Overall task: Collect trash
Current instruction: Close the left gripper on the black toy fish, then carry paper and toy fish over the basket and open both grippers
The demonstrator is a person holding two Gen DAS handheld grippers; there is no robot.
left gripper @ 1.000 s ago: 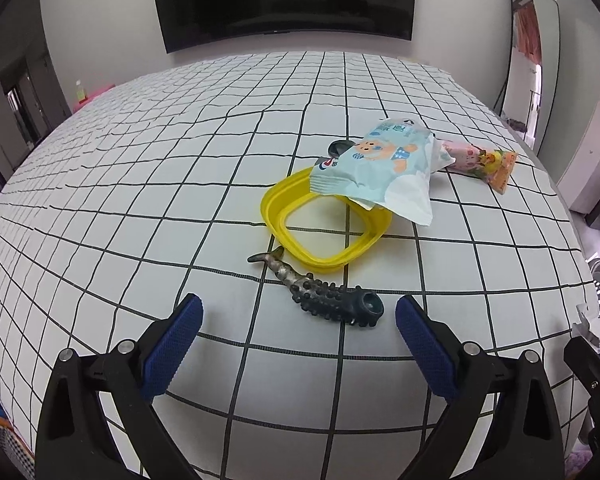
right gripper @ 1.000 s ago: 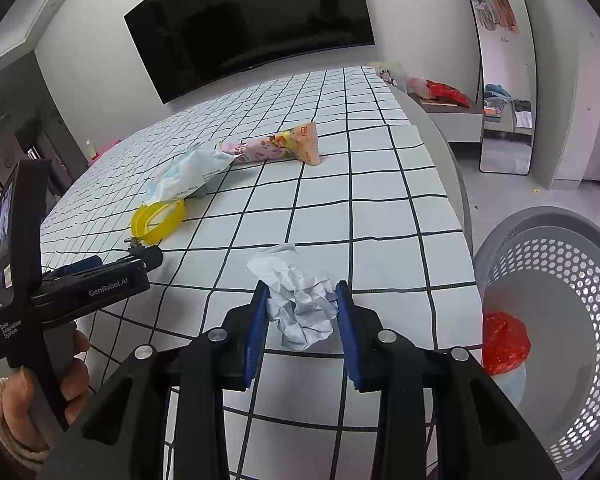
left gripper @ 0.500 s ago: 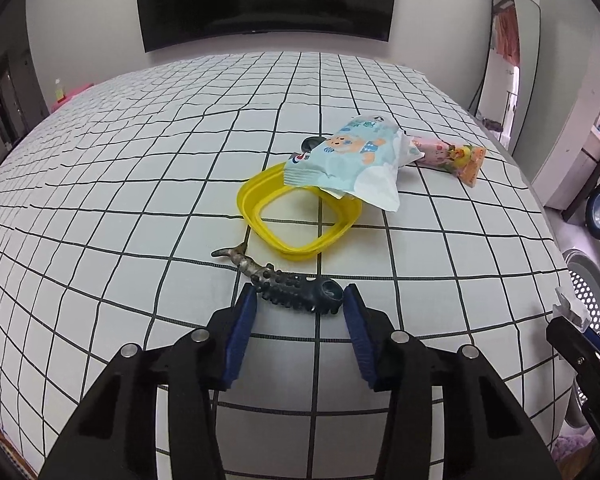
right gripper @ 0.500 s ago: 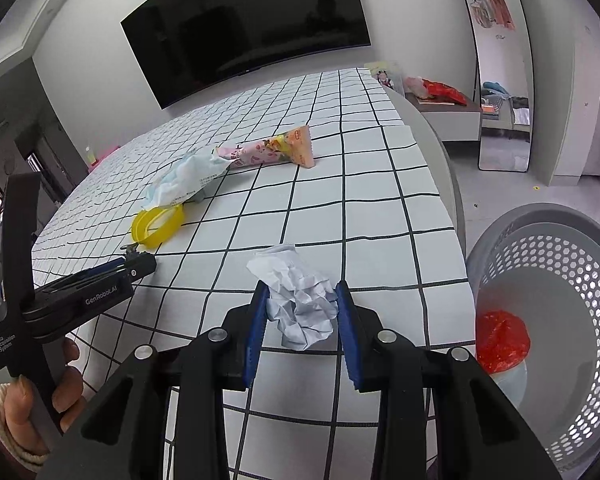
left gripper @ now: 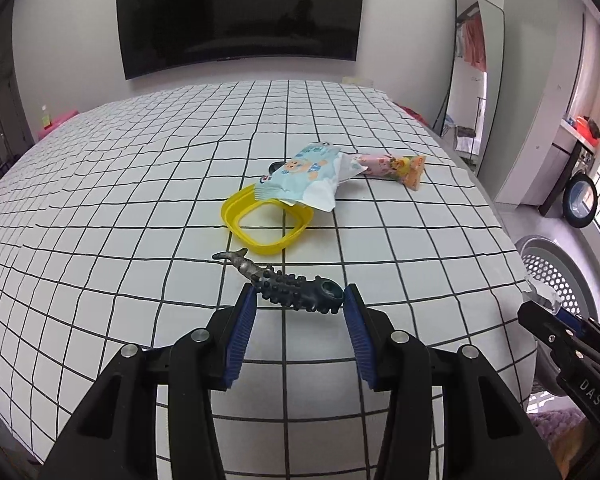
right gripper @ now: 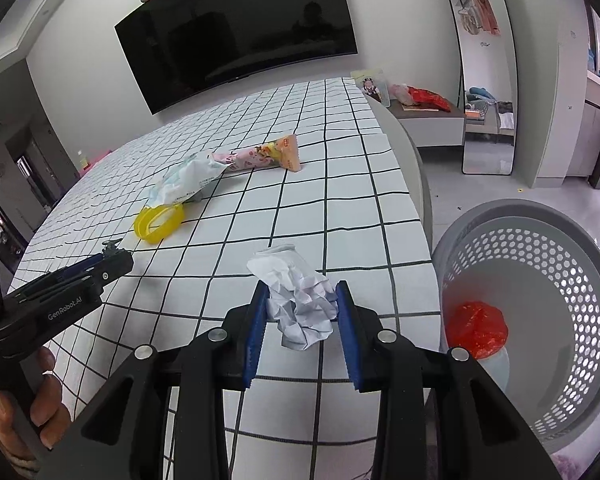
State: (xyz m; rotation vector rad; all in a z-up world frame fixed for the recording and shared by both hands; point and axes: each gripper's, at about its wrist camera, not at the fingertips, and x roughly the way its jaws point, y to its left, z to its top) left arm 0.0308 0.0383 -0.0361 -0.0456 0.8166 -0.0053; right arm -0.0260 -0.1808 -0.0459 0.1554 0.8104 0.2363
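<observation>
Off the table's edge on my right I see the grey perforated basket (right gripper: pixel 540 240), and inside it lies a red crumpled bag (right gripper: pixel 476 328) on the bottom. My right gripper (right gripper: pixel 301 316) is closed on the crumpled white paper (right gripper: pixel 300 300), both blue pads pressing its sides, just above the checked tablecloth (right gripper: pixel 340 208) near the table's edge beside the basket. My left gripper (left gripper: pixel 298 314) has its jaws narrowed around the dark knobbly fish-shaped piece (left gripper: pixel 288 284); the pads sit right at its flanks, but I cannot tell whether they actually press it. That piece lies flat with its long axis running across my view, thin tail pointing far-left, round open end to the right. Just beyond it sits a yellow ring-shaped lid (left gripper: pixel 266 222), with a pale blue wrapper (left gripper: pixel 304 178) overlapping its far rim, and a pink-and-orange snack packet (left gripper: pixel 396 166) behind that.
</observation>
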